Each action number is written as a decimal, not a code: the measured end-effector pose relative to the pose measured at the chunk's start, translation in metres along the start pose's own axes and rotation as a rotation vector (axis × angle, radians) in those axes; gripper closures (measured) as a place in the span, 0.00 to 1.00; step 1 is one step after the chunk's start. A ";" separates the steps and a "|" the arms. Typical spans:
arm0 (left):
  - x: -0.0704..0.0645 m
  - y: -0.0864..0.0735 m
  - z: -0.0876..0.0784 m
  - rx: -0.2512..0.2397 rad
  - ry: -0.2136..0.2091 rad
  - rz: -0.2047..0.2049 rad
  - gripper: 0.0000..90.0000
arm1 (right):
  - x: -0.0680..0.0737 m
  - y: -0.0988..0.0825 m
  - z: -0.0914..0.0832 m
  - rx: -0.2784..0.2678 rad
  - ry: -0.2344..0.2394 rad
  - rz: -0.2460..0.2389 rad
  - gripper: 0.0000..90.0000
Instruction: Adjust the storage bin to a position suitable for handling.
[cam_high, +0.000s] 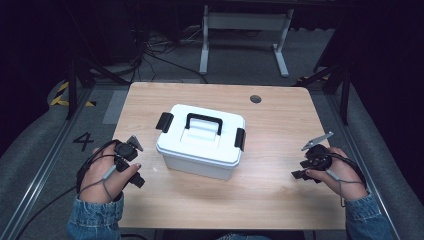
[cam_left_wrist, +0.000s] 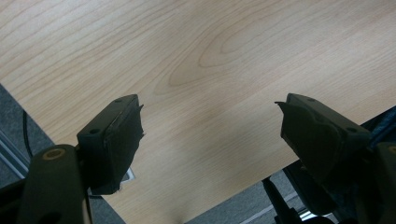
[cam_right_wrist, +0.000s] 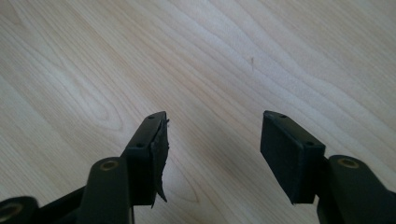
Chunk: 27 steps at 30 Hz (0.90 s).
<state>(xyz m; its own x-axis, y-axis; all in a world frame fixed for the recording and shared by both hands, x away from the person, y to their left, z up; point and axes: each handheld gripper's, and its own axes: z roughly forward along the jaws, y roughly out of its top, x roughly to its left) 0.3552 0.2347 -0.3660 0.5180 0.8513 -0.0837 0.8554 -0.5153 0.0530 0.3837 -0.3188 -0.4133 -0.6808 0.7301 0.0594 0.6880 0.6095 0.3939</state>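
A white plastic storage box (cam_high: 200, 141) with a black carry handle (cam_high: 203, 122) and black side latches stands closed at the middle of the wooden table (cam_high: 270, 190). My left gripper (cam_high: 131, 170) rests low at the table's left front, a short way left of the box, held by a hand. Its jaws stand wide apart over bare wood (cam_left_wrist: 210, 121), nothing between them. My right gripper (cam_high: 302, 169) sits at the right front, well right of the box. Its jaws are also wide apart above bare wood (cam_right_wrist: 212, 135).
A round cable hole (cam_high: 255, 98) sits near the table's far right edge. Beyond the table stands a white frame (cam_high: 240, 30) on grey floor with cables. Black rails run along both sides. Denim sleeves enter at the bottom.
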 end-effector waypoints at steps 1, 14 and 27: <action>0.000 0.001 0.000 -0.003 -0.004 0.000 0.24 | 0.001 0.000 -0.001 -0.009 -0.001 -0.001 0.48; 0.005 0.003 -0.001 -0.009 -0.002 -0.024 0.23 | 0.003 0.007 -0.001 -0.037 0.022 -0.014 0.43; 0.006 0.003 -0.001 -0.008 0.002 -0.014 0.22 | 0.012 0.024 -0.010 -0.059 0.031 -0.049 0.43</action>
<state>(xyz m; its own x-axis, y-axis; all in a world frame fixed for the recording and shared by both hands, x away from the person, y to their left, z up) 0.3609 0.2389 -0.3653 0.5060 0.8585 -0.0830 0.8625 -0.5026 0.0595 0.3894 -0.2982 -0.3936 -0.7214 0.6893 0.0664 0.6381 0.6245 0.4504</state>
